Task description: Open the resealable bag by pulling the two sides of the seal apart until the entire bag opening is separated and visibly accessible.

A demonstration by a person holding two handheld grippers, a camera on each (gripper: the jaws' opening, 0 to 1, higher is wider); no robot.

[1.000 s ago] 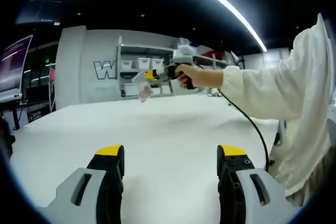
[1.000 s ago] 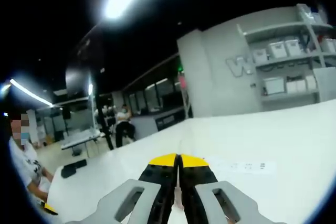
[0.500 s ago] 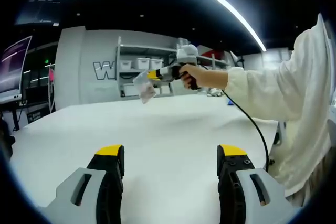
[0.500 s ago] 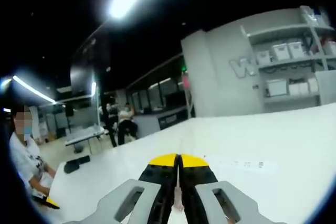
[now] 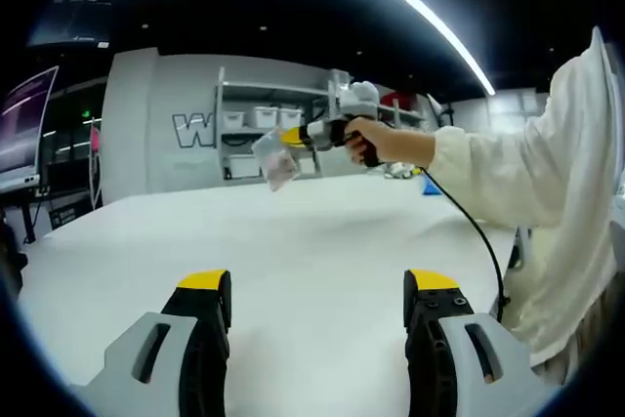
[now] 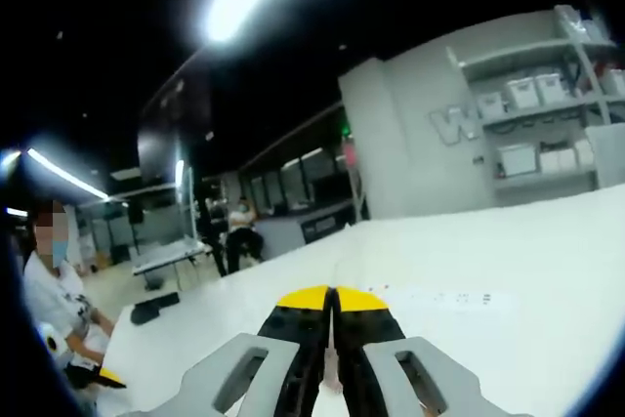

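Left gripper view: the left tongs [image 5: 315,290] are seen with jaws held wide apart over the white bench [image 5: 322,231], nothing between them. The right tongs [image 5: 289,137], gripped by a hand [image 5: 376,142] in a white sleeve [image 5: 508,168], are clamped on the top edge of the small clear resealable bag [image 5: 274,161], which hangs in the air above the bench. Compared with a second ago, the bag and right tongs have been carried slightly rightward and higher. In the right gripper view, the right tongs [image 6: 332,298] are shown pressed together, the bag's thin edge caught between them.
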